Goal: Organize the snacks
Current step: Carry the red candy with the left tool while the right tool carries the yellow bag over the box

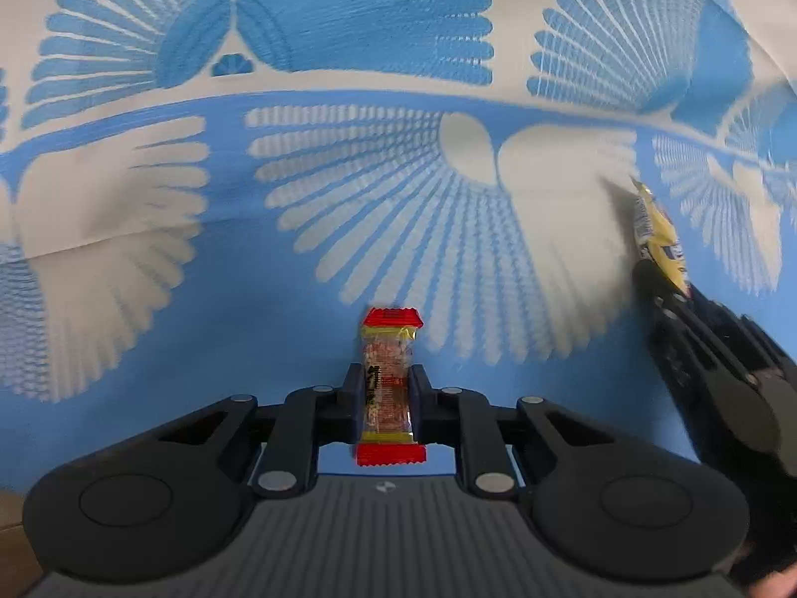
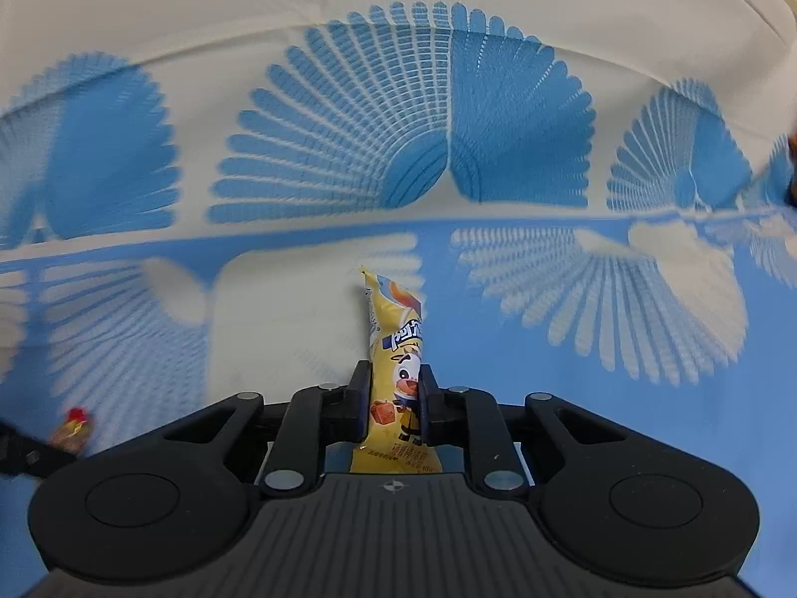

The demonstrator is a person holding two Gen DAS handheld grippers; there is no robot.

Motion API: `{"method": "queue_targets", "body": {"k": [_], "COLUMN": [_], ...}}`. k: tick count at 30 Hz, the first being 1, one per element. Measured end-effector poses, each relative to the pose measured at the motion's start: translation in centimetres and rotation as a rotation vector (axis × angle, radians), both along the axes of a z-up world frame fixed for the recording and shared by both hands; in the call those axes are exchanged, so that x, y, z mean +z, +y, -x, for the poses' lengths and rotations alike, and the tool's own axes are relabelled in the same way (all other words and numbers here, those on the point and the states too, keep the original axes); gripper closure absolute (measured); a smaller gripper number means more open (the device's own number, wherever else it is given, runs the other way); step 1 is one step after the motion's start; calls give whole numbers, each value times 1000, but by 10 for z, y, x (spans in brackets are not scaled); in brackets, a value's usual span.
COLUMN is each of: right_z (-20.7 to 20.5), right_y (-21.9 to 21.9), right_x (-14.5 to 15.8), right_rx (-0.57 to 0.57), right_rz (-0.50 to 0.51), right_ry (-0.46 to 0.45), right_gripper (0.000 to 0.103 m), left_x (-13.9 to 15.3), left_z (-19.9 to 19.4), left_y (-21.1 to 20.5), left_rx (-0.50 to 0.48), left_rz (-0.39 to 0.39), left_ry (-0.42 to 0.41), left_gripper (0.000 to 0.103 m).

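My left gripper (image 1: 387,373) is shut on a small red and yellow snack packet (image 1: 388,349), held upright between its jaws above the cloth. My right gripper (image 2: 395,373) is shut on a long yellow snack stick packet (image 2: 396,329) with a cartoon cow on it. In the left wrist view the right gripper (image 1: 662,269) shows at the right edge with the yellow packet (image 1: 657,229) sticking out of it. In the right wrist view the red packet (image 2: 74,428) shows at the lower left, at the tip of the left gripper.
A blue and white tablecloth (image 1: 348,209) with a fan pattern covers the whole surface under both grippers. A brown edge (image 1: 10,523) shows at the lower left of the left wrist view.
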State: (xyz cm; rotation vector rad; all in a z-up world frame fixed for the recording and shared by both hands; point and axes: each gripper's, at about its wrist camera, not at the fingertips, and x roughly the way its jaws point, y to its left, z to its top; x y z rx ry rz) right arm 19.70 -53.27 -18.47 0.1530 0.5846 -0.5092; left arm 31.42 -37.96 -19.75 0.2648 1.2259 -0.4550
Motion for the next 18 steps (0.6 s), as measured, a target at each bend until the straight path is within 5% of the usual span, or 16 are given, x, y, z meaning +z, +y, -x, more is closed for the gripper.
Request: {"method": "queue_targets", "body": {"k": [8,18], "right_z": [81,173], "right_y": [62,148], "right_x": [24,84], "right_rx": [-34,-23], "right_rz": [-160,-204], "right_ry": [-83,-142], "right_gripper": [84,84], "left_x": [40,115], "left_z": [67,167], "left_y": [52,95], "left_rx": [-56,-148], "left_rz": [18,86], "left_ry": [-19,-89], "left_gripper": [84,84]}}
